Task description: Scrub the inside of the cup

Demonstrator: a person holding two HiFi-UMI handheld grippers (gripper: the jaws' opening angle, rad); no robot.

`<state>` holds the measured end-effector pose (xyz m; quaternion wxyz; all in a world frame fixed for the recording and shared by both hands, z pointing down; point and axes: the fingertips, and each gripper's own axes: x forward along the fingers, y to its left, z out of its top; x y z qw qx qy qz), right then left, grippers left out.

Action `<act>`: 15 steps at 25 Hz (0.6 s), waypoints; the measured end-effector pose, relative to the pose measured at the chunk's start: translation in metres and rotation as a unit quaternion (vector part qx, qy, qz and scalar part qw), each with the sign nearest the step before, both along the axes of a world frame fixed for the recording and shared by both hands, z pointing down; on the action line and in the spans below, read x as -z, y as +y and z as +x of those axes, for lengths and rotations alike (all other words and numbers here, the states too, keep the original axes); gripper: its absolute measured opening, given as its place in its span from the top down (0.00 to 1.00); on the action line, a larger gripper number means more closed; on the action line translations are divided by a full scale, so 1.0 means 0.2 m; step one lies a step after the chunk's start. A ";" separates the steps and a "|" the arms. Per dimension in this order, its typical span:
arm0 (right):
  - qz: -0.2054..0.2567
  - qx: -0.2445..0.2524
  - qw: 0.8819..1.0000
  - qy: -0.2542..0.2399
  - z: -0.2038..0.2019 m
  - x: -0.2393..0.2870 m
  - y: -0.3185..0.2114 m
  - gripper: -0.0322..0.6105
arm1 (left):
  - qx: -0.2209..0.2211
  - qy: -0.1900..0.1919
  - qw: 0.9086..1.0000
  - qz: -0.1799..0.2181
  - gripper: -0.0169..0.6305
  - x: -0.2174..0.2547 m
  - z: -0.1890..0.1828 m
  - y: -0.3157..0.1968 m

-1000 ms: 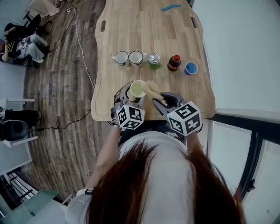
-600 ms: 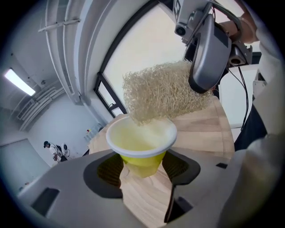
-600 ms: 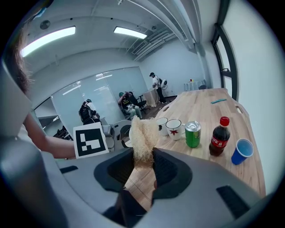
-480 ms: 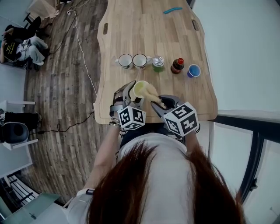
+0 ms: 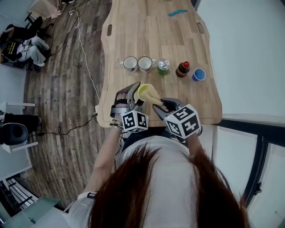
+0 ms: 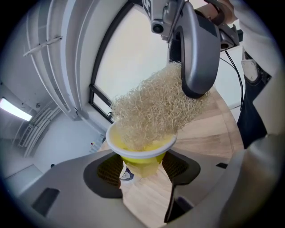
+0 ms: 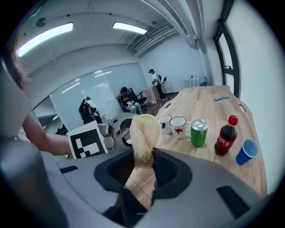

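A small yellow cup (image 5: 143, 91) is tipped on its side over the near table edge, with my left gripper (image 5: 132, 97) shut on it. In the left gripper view the pads clamp the cup's body (image 6: 141, 156) from both sides. A pale straw-coloured fibre scrubber (image 6: 153, 111) pokes into the cup's mouth. My right gripper (image 5: 163, 106) is shut on the scrubber's near end (image 7: 143, 136). In the right gripper view the scrubber hides most of the cup, and only the yellow rim (image 7: 145, 116) shows. The cup's bottom is hidden.
Further back on the wooden table (image 5: 133, 35) a row stands: two white mugs (image 5: 130, 63) (image 5: 144, 63), a green can (image 5: 163, 67), a cola bottle (image 5: 182, 69) and a blue cup (image 5: 198, 74). A blue object (image 5: 177, 12) lies at the far end. People sit across the room (image 7: 127, 99).
The left gripper has rolled, turning the cup's mouth from upward toward the right gripper. The scrubber, beside the rim before, now sits in the mouth.
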<state>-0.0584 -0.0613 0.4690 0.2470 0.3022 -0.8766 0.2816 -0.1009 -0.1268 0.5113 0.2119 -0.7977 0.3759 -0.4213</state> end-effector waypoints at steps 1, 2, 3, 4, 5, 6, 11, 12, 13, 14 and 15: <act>-0.003 -0.002 1.000 0.001 0.00 0.00 0.00 0.75 | -0.002 -0.004 1.000 0.003 0.54 0.00 0.00 0.00; -0.006 -0.003 1.000 0.002 0.00 0.00 0.00 0.75 | -0.004 -0.010 1.000 0.007 0.54 0.01 0.00 0.00; -0.009 -0.005 1.000 0.003 0.00 -0.01 0.00 0.75 | -0.007 -0.016 1.000 0.011 0.54 0.01 0.00 0.00; -0.013 -0.007 1.000 0.005 0.00 -0.01 -0.01 0.75 | -0.010 -0.023 1.000 0.016 0.54 0.01 -0.01 0.00; -0.016 -0.009 1.000 0.007 0.00 -0.02 -0.01 0.75 | -0.014 -0.031 0.999 0.021 0.54 0.01 0.00 0.00; -0.019 -0.009 1.000 0.010 0.00 -0.02 -0.01 0.75 | -0.020 -0.038 0.999 0.027 0.54 0.00 0.00 -0.01; -0.029 -0.013 0.999 0.020 0.00 -0.03 -0.02 0.75 | -0.036 -0.060 0.997 0.042 0.54 0.00 0.02 -0.01; -0.031 -0.014 0.999 0.021 0.00 -0.03 -0.02 0.75 | -0.039 -0.063 0.996 0.045 0.54 0.00 0.02 -0.01; -0.033 -0.016 0.999 0.023 0.00 -0.04 -0.02 0.75 | -0.042 -0.067 0.996 0.049 0.54 0.00 0.03 -0.01; -0.035 -0.018 0.999 0.024 0.01 -0.04 -0.02 0.75 | -0.045 -0.073 0.995 0.053 0.54 0.00 0.03 -0.01; -0.038 -0.019 0.999 0.026 0.01 -0.04 -0.02 0.75 | -0.048 -0.078 0.994 0.057 0.54 -0.01 0.04 -0.01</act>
